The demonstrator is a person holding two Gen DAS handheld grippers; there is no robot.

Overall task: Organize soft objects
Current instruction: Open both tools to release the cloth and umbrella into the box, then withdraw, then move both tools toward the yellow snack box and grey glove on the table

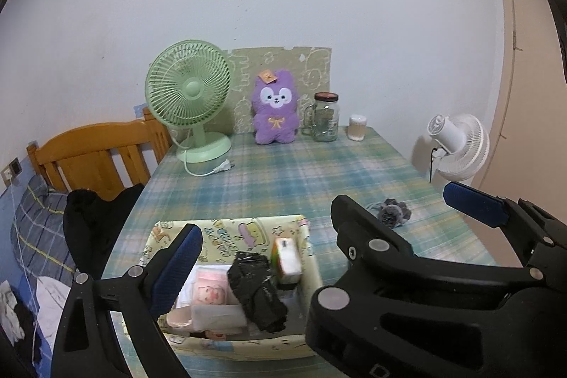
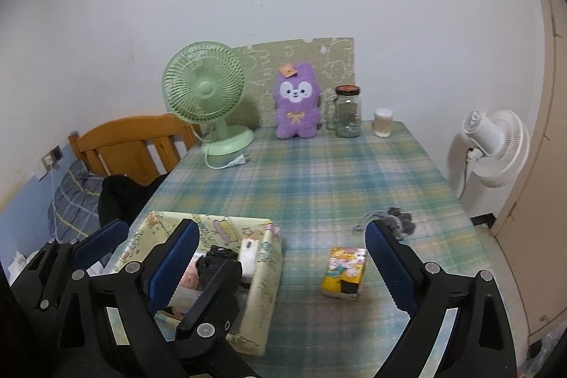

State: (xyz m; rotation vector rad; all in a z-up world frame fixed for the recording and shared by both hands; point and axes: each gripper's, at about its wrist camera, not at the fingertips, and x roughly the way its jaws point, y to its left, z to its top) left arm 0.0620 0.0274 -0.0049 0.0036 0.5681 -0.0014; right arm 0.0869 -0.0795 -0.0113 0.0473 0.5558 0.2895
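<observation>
A yellow patterned storage box [image 1: 226,225] [image 2: 262,268] stands at the near left of the plaid table. It holds a black bundle [image 1: 257,289], a tissue pack [image 1: 287,259] and pink-white packets [image 1: 209,293]. A yellow tissue pack [image 2: 343,271] lies on the cloth right of the box. A grey fluffy item [image 1: 391,213] [image 2: 398,220] lies farther right. A purple plush [image 1: 274,107] [image 2: 296,101] sits at the back. My left gripper [image 1: 326,229] [image 2: 136,238] is open over the box. My right gripper [image 2: 280,268] is open and empty above the yellow pack.
A green fan [image 1: 189,98] [image 2: 207,94] with a loose plug, a glass jar [image 2: 347,112] and a small cup [image 2: 383,123] stand along the back. A white fan [image 2: 492,147] stands off the table's right edge. A wooden bed frame [image 2: 131,144] and dark clothing lie at left.
</observation>
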